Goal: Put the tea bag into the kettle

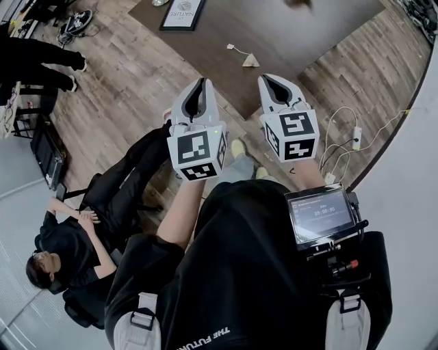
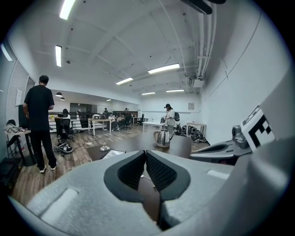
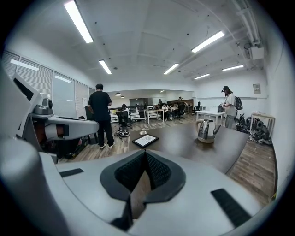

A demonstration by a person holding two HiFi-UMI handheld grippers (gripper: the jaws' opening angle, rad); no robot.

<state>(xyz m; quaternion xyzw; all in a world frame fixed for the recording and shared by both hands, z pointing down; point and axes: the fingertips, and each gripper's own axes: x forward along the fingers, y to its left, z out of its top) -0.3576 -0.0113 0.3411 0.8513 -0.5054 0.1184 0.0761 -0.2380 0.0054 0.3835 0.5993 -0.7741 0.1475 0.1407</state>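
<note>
At the upper centre of the head view, a small pale pyramid-shaped tea bag [image 1: 250, 60] with a thin white string is seen lying on a dark brown wooden table [image 1: 308, 34], near the table's front corner. It is untouched and well apart from both tools. Lower in the frame, the grey left gripper [image 1: 200, 83] and the grey right gripper [image 1: 265, 79] are held side by side over the plank floor, short of the table edge, both aimed toward the table. In each gripper view the black ribbed pads are seen pressed together at the tips, and nothing is caught between them, so both sets of jaws are closed and empty.

A shiny steel kettle [image 3: 206, 130] with a spout is shown at centre right of the right gripper view. It stands upright toward the far end of the table, well apart from the tea bag. Whether its lid is on cannot be told. A black-framed card [image 1: 181, 14] is seen lying flat at the table's upper left.

No part of the task is judged done: the tea bag is not yet picked up and the kettle is not yet reached. By this reading, the table is to be approached and one pair of jaws opened and closed on the bag or its string. The bag is then to be carried to the kettle and dropped inside.
</note>
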